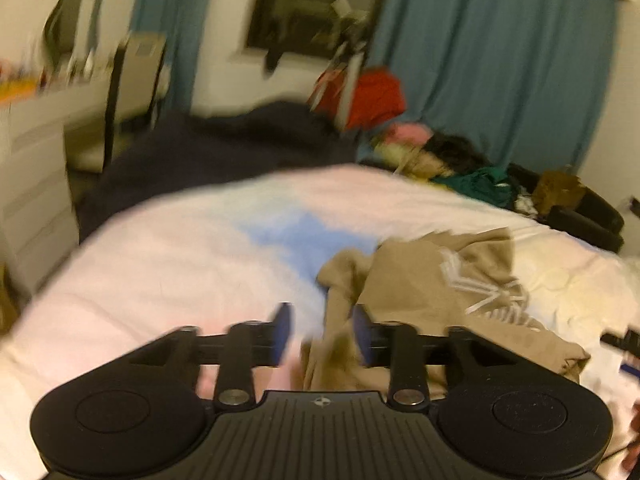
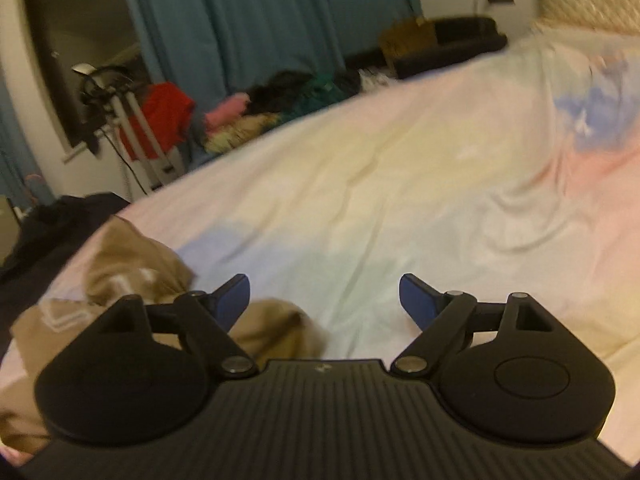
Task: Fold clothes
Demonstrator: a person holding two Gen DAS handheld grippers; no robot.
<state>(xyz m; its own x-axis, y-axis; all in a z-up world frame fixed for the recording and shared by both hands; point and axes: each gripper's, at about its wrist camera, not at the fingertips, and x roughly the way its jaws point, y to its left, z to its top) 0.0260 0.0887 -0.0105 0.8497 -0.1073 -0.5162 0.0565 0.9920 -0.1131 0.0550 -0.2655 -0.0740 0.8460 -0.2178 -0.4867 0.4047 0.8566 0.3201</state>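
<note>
- My left tongs (image 1: 322, 334) are half-open around a fold of the crumpled tan garment (image 1: 432, 292), which spreads toward 2 o'clock.
- My right tongs (image 2: 324, 300) are spread wide, empty; the soft garment lies at 9 o'clock.

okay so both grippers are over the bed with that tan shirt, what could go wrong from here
The left gripper stands open astride a bunched ridge of the crumpled tan printed garment; closing there may pinch several layers. The right gripper is open over the bare pastel bedsheet, so it could grab sheet instead. Both views are motion-blurred, so aim looks uncertain.
</note>
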